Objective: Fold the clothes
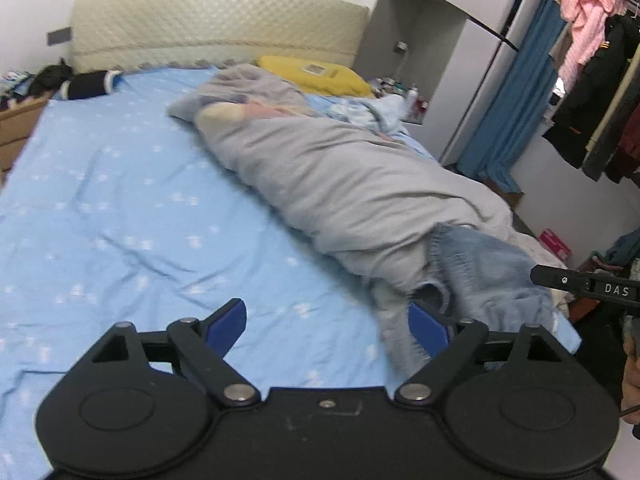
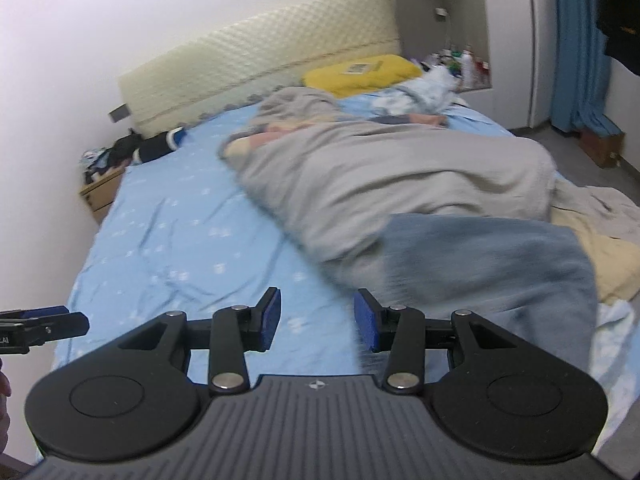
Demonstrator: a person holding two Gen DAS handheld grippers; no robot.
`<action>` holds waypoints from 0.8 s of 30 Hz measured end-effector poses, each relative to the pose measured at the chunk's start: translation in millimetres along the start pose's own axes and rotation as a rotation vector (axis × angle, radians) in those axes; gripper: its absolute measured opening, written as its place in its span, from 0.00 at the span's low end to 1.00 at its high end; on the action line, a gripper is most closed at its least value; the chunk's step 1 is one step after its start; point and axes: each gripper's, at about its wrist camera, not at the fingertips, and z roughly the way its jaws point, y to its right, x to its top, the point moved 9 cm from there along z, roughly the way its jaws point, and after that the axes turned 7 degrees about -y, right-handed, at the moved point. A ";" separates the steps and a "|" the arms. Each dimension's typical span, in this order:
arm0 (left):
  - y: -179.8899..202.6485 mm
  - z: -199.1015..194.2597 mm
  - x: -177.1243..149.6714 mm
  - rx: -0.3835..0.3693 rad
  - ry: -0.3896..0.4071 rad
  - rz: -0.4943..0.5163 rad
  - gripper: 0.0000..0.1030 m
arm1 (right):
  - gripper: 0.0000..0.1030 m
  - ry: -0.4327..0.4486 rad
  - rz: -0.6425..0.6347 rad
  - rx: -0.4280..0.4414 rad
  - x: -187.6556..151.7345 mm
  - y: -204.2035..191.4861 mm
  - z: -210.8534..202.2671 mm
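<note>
A pair of faded blue jeans [image 1: 484, 276] lies crumpled at the near right of the bed, partly under a grey blanket [image 1: 340, 184]. In the right wrist view the jeans [image 2: 500, 264] are blurred, just right of my fingers. My left gripper [image 1: 326, 326] is open and empty above the blue sheet [image 1: 120, 208], its right finger close to the jeans' edge. My right gripper [image 2: 318, 318] is open and empty over the sheet [image 2: 180, 240], next to the jeans. Its tip also shows at the right edge of the left wrist view [image 1: 580, 282].
A yellow pillow [image 1: 320, 74] and a cream headboard [image 1: 216, 28] are at the far end. A dark rolled item [image 1: 88, 86] lies by the wooden nightstand [image 1: 16, 128]. Clothes hang on a rack [image 1: 592, 60] at right. A blue curtain [image 2: 576, 52] hangs beyond the bed.
</note>
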 end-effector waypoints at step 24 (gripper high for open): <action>-128.3 -164.3 -63.8 0.325 0.100 -0.134 0.95 | 0.59 -0.016 -0.207 0.119 -62.7 -220.9 -44.2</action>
